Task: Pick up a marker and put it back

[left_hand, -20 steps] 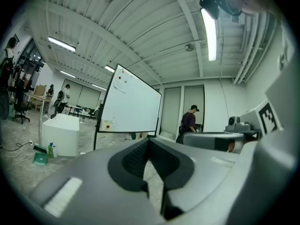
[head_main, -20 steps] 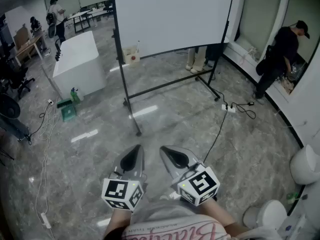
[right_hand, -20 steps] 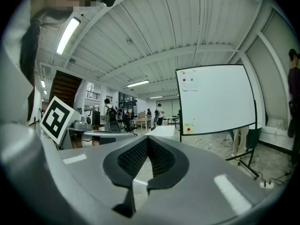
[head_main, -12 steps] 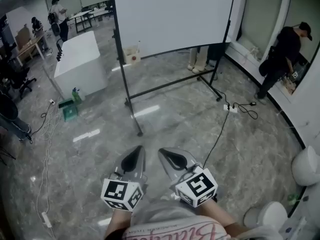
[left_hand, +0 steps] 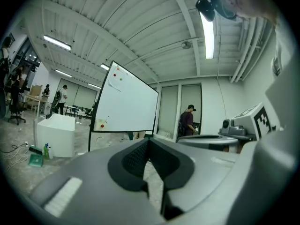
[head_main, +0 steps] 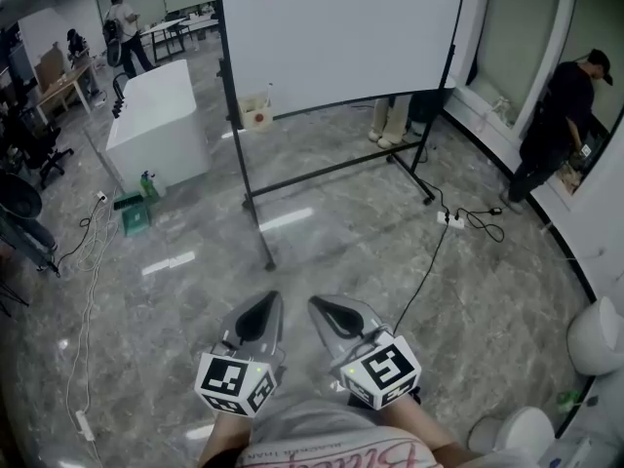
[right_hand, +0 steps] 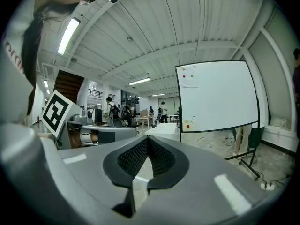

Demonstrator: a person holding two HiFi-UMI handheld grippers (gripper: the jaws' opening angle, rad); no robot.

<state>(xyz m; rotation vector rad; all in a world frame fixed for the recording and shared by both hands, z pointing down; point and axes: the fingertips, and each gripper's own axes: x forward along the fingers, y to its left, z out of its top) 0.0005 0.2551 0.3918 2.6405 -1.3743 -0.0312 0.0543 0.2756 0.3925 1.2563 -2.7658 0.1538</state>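
A large whiteboard [head_main: 341, 27] on a wheeled black stand rises ahead of me across the marble floor; it also shows as the whiteboard [left_hand: 129, 102] and the whiteboard [right_hand: 218, 95]. A small cardboard box [head_main: 256, 109] hangs at its lower left corner, and a thin white stick [head_main: 270, 88] rises beside it; whether that is a marker I cannot tell. My left gripper [head_main: 265, 300] and right gripper [head_main: 322, 302] are held side by side low in the head view, far from the board. The left gripper [left_hand: 149, 142] and right gripper [right_hand: 148, 139] are both shut with nothing between the pads.
A white block-shaped table [head_main: 156, 115] stands left of the board, with a green bin [head_main: 132, 213] and cables [head_main: 88, 291] on the floor beside it. A power strip [head_main: 450, 219] and cord lie at the right. A person in black [head_main: 556, 125] stands by the right wall; legs [head_main: 390, 120] show behind the board.
Both grippers stay shut and side by side, sitting slightly lower in view. The view has shifted a little, and the people at the right and back left have moved slightly.
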